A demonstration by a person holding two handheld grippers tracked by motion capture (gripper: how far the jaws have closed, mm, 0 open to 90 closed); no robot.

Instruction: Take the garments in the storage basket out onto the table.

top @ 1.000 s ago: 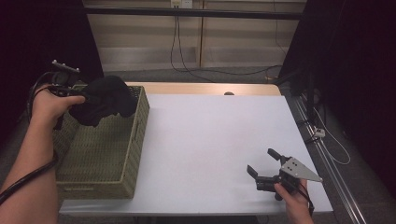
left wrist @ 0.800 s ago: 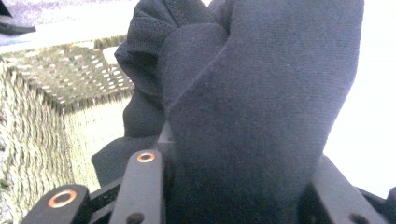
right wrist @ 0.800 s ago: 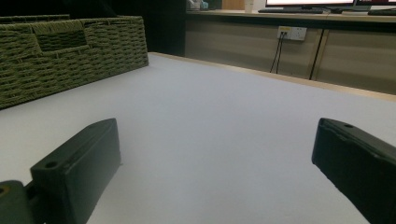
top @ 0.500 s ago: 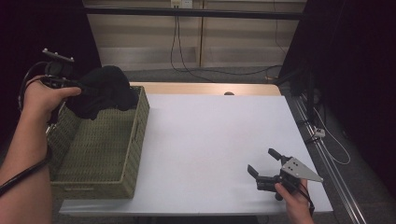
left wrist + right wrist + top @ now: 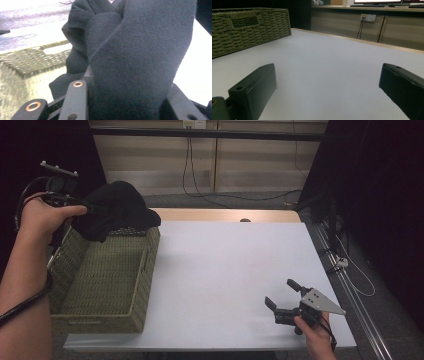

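Fabric first: from the high view, your left tool [image 5: 89, 209] is clamped on a bunched black garment [image 5: 117, 210], held up above the far end of the woven basket [image 5: 107, 285]. The cloth hangs just beyond the tool's tips, its lower folds brushing or just clearing the basket's far rim; I cannot tell which. Holding it by a gathered fold, level and high, looks meant to get the bulk clear of the basket walls. Your right tool [image 5: 282, 297] rests low at the near right corner of the white bench [image 5: 230, 265], well apart from the basket, jaws spread with nothing between them; it reads as parked out of the way, ready for when the cloth comes across.

Your left gripper view confirms the grip: a thick wad of the black garment [image 5: 130, 57] fills the gap between the jaws and rises straight ahead of them. That much cloth keeps the jaws partly apart while they press. Below and to the left of the tool, the basket's weave [image 5: 27, 62] shows, so the load sits over the basket, not the bench.

Your right gripper view looks along two wide-set jaws at bare bench [image 5: 332, 70], with the basket [image 5: 249, 25] ahead and to the left. Nothing lies within reach of this tool.
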